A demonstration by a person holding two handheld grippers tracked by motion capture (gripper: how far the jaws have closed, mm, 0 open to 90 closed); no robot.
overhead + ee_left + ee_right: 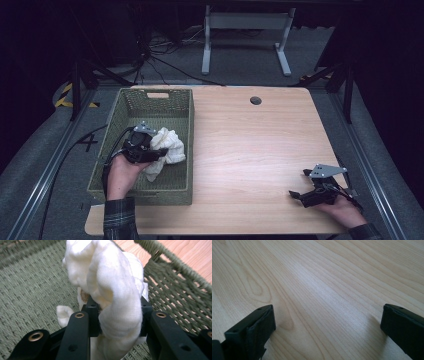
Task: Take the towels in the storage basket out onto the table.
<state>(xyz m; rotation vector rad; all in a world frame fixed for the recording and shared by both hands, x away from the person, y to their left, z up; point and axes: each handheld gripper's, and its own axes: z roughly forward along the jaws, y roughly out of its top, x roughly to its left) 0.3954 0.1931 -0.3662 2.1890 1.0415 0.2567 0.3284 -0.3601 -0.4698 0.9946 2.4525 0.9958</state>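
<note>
Here your left gripper (117, 312) clamps the white cloth (112, 282), seemingly just above the basket (130, 107) floor; right gripper (328, 322) gapes.

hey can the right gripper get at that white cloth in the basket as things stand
Probably not easily: the right gripper rests open at the table's near right edge, while the white cloth is clamped in the left gripper behind the basket's wall.
</note>
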